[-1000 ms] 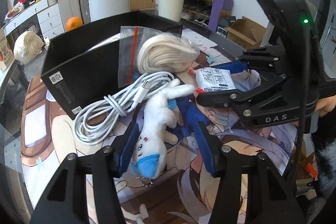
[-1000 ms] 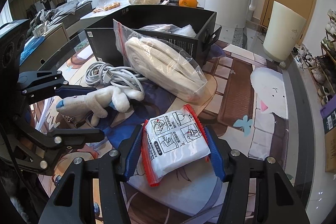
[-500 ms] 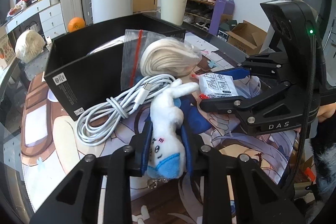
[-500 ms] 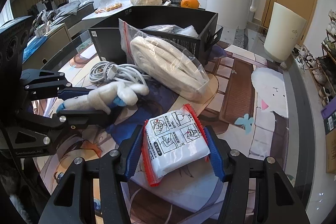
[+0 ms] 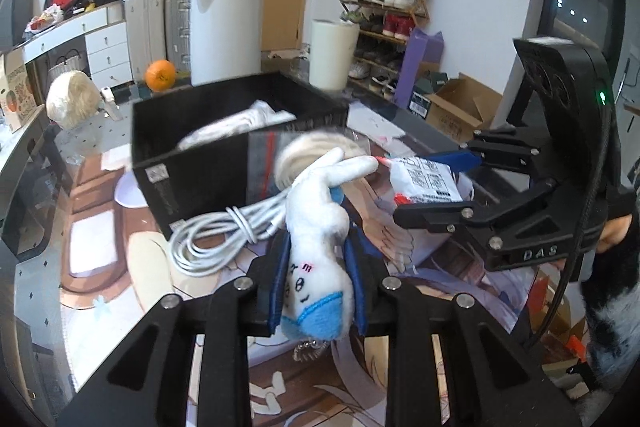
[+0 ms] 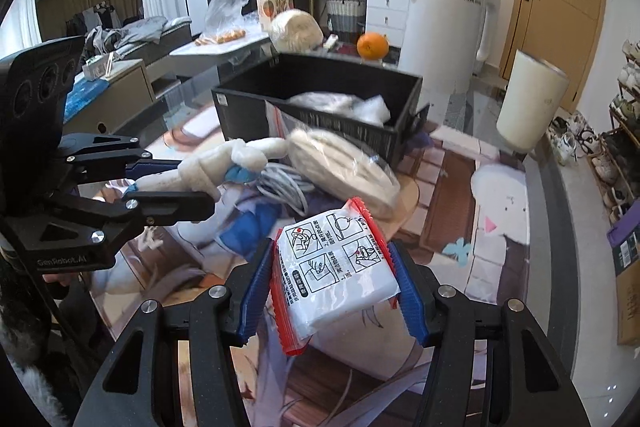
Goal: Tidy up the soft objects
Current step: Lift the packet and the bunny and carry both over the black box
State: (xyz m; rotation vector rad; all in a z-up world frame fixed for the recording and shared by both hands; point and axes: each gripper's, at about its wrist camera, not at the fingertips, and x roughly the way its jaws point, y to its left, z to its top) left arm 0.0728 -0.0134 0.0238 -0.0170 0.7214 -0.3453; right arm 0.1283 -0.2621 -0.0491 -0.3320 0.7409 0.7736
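Observation:
My left gripper (image 5: 318,279) is shut on a white plush toy with a blue end (image 5: 316,247) and holds it above the mat; it also shows in the right wrist view (image 6: 208,171). My right gripper (image 6: 328,279) is shut on a white packet with red edges (image 6: 336,263), lifted off the mat; the packet also shows in the left wrist view (image 5: 424,183). A black box (image 6: 320,107) stands beyond, with white bagged items inside. A bagged cream cloth roll (image 6: 340,167) leans at the box's front.
A coiled white cable (image 5: 224,231) lies on the printed mat (image 6: 440,211) in front of the box. An orange (image 6: 372,46), a white appliance (image 6: 444,23) and a cream cylinder (image 6: 528,107) stand behind and right of the box.
My left gripper closed on the plush toy and lifted it off the mat. My right gripper closed on the packet and raised it; both moved toward the box.

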